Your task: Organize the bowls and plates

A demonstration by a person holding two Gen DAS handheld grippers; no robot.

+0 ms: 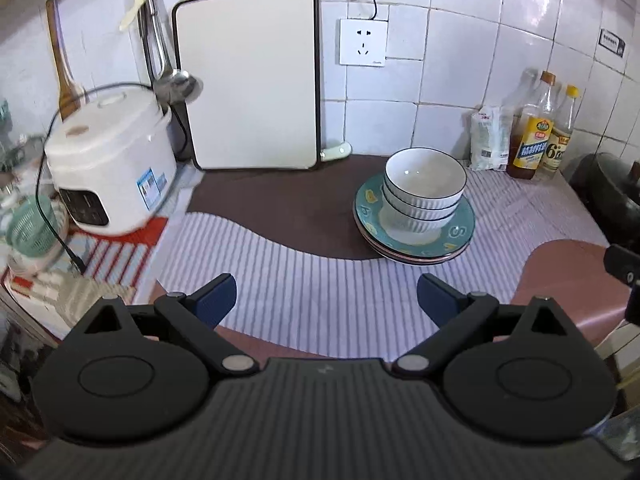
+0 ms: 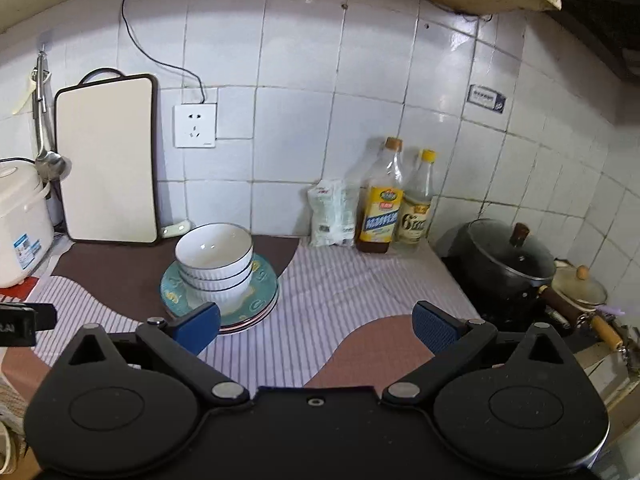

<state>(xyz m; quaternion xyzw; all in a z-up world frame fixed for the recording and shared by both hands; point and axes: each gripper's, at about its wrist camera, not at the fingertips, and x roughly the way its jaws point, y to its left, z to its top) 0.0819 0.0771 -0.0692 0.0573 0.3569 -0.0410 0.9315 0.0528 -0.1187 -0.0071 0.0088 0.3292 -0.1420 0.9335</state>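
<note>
Three white ribbed bowls with dark rims [image 1: 424, 184] are nested on a stack of plates, the top one teal with yellow marks [image 1: 460, 232], on the striped mat. The same stack shows in the right wrist view, bowls [image 2: 214, 258] on the teal plate [image 2: 264, 280]. My left gripper [image 1: 326, 298] is open and empty, held back from the stack, which lies ahead and to its right. My right gripper [image 2: 316, 326] is open and empty, with the stack ahead to its left, just past its left finger.
A white rice cooker [image 1: 112, 164] stands at the left, a cutting board [image 1: 248, 80] leans on the tiled wall. Bottles [image 2: 380, 204] and a white bag [image 2: 332, 214] stand at the back right. A black pot [image 2: 504, 260] sits on the stove at the right.
</note>
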